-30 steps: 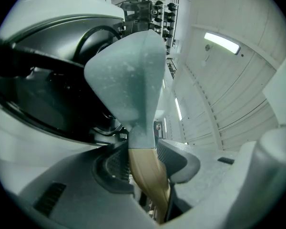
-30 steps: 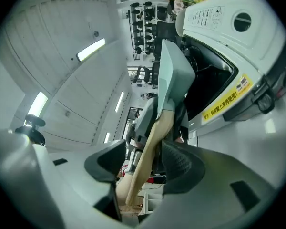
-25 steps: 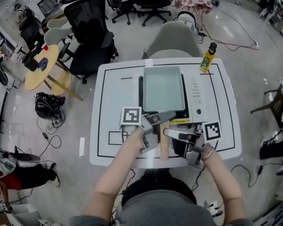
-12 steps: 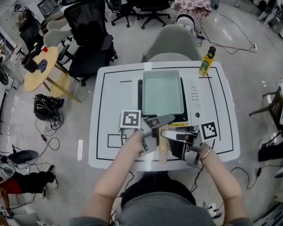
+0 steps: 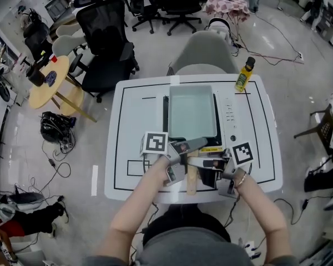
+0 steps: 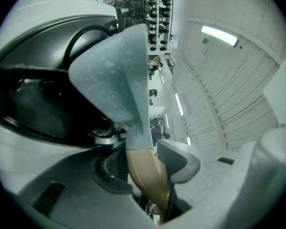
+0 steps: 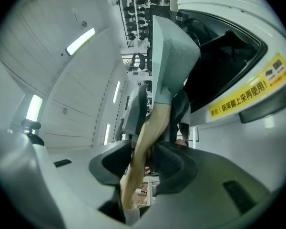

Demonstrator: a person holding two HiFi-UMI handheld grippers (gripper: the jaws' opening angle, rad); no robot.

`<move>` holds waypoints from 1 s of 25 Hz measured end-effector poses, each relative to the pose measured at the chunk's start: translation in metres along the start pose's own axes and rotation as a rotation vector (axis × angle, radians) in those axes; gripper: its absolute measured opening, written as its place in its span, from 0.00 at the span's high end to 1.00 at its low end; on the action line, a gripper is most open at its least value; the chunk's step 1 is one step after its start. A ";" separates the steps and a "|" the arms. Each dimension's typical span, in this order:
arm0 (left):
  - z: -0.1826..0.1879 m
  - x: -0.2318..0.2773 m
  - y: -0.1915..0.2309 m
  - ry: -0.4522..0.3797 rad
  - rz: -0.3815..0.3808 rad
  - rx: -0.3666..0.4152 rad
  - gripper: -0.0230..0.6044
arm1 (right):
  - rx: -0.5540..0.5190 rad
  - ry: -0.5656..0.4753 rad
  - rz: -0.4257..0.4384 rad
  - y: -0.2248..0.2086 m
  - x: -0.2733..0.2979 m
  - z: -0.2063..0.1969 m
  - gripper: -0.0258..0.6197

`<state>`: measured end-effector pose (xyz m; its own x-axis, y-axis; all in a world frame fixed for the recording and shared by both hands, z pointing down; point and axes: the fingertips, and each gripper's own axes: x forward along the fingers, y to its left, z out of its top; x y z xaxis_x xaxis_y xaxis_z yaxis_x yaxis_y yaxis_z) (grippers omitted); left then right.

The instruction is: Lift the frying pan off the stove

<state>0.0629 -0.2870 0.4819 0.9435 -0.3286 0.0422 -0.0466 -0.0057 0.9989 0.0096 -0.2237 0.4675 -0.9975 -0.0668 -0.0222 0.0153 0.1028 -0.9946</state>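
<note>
Head view: looks steeply down on a white surface bearing a stove, with a pale square frying pan over its black top. Shows the pan's wooden handle reaching toward the near edge, met from one side by the left tongs and from the other by the right tongs. Picks out a yellow bottle at the far right corner, well apart from the pan.

Left gripper view: looks level along the left tongs, clamped on the handle just behind its joint with the pan's grey neck, pads pressing on both sides. Shows the pan's pale wall ahead, against the stove's dark top.

Right gripper view: finds the right tongs, having just been closing, narrowed onto the same handle with both pads against the wood. Catches the pan ahead and a yellow warning label on the stove's front edge.
</note>
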 end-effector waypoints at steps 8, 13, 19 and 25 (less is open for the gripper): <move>0.001 0.000 0.001 0.008 0.006 0.015 0.72 | 0.011 -0.026 -0.001 0.000 0.001 0.001 0.73; 0.000 0.000 0.001 0.004 0.016 0.012 0.72 | -0.006 -0.040 -0.009 0.000 0.000 0.001 0.73; -0.001 -0.001 -0.004 0.001 0.008 0.038 0.72 | -0.039 -0.053 -0.020 0.003 0.001 -0.001 0.73; -0.002 -0.001 -0.022 0.004 -0.013 0.097 0.72 | -0.104 -0.057 -0.016 0.019 0.002 0.000 0.72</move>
<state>0.0633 -0.2849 0.4601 0.9455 -0.3242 0.0293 -0.0657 -0.1018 0.9926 0.0079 -0.2215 0.4484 -0.9920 -0.1257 -0.0151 -0.0109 0.2039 -0.9789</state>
